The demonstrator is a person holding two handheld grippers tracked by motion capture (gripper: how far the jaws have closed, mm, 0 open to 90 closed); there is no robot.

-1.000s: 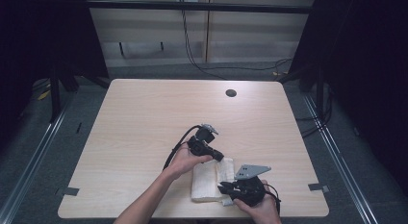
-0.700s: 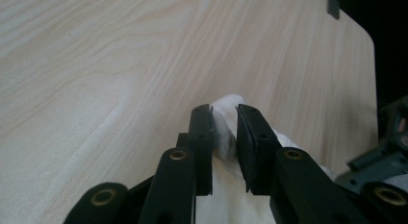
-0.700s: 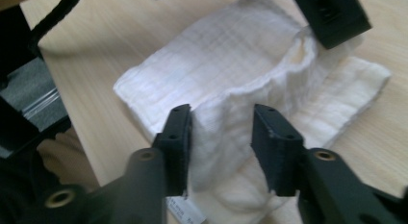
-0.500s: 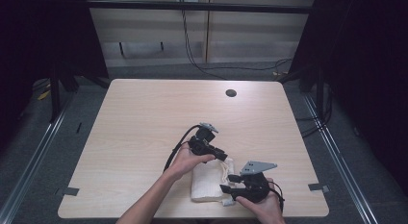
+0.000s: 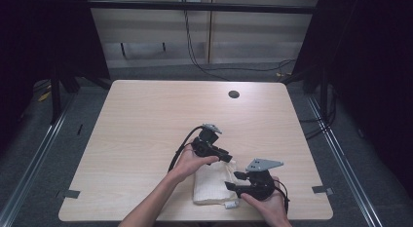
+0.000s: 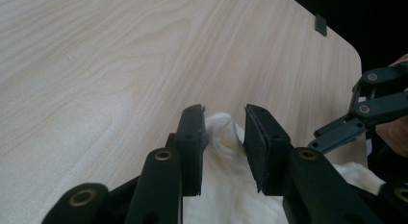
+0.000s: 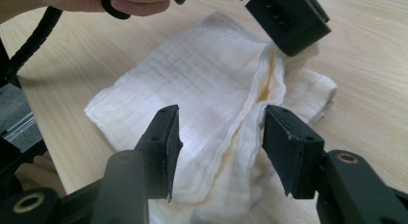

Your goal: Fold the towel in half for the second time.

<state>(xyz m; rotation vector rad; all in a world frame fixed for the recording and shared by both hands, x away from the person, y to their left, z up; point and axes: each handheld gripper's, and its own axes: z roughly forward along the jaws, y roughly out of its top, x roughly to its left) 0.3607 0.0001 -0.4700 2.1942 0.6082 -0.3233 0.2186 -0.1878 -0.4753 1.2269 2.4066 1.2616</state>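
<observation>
The folded cloth (image 5: pixel 210 182) lies on the table (image 5: pixel 146 120), near its front edge.

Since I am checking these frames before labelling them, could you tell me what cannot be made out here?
- Folded cloth: in the high view both hands cover its side edges.
- Small white thing at the cloth's near corner: too small to identify.
- Cloth's near end: in the right gripper view, cut off by the bottom edge.
- Left gripper: whether its pads touch the cloth bunched between them is unclear.

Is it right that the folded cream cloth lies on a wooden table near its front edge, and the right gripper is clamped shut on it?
Not quite. The right gripper is open: its jaws have just been opening and stand apart over the cloth without pressing it, as the right gripper view shows. The rest holds: folded cream cloth on the wooden table, near its front edge.
</observation>
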